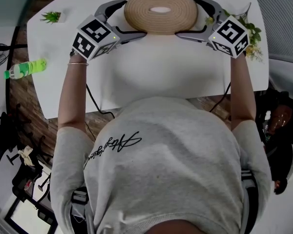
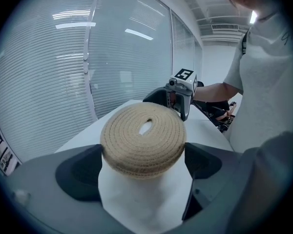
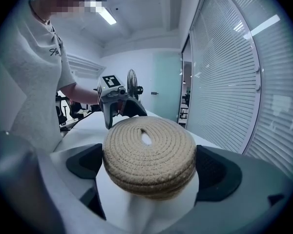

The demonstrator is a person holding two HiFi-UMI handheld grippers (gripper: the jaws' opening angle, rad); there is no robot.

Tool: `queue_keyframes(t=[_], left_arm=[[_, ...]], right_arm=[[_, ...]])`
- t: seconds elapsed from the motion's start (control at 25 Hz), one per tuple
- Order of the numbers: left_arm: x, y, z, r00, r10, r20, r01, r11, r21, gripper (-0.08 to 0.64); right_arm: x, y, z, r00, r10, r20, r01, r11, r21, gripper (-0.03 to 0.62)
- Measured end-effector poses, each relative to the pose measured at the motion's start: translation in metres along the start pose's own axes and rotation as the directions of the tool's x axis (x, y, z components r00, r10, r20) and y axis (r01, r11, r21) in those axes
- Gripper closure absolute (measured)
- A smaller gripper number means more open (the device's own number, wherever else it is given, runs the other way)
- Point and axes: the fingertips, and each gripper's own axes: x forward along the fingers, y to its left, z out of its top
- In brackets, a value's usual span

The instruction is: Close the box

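A round woven rope box (image 1: 160, 9) with its lid on sits at the far side of the white table (image 1: 156, 77). The lid has a small slit in its top. My left gripper (image 1: 135, 18) is open and straddles the box's left side; my right gripper (image 1: 185, 16) is open and straddles its right side. In the left gripper view the box (image 2: 144, 138) fills the gap between the dark pads (image 2: 78, 172), with the right gripper (image 2: 183, 89) behind it. The right gripper view shows the same box (image 3: 149, 155), with a seam under the lid. Whether the pads touch it I cannot tell.
A green bottle (image 1: 25, 68) lies at the table's left edge. A small green plant (image 1: 51, 17) stands at the far left corner, and a bunch of flowers (image 1: 251, 33) at the right edge. Window blinds run behind the table.
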Motion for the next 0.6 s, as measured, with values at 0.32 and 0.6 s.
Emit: queue_keyframes(t=[0.32, 0.6], left_arm=[[0.0001, -0.0003, 0.0024, 1.000, 0.012, -0.001, -0.012, 1.000, 0.017, 0.049], [-0.0022, 0.0006, -0.0002, 0.999, 0.038, 0.024, -0.038, 0.999, -0.009, 0.049]], right_arm=[[-0.0006, 0.0000, 0.0012, 1.000, -0.024, 0.005, 0.024, 1.000, -0.005, 0.000], [-0.0039, 0.0015, 0.0053, 0.998, -0.052, 0.037, 0.052, 0.999, 0.010, 0.002]])
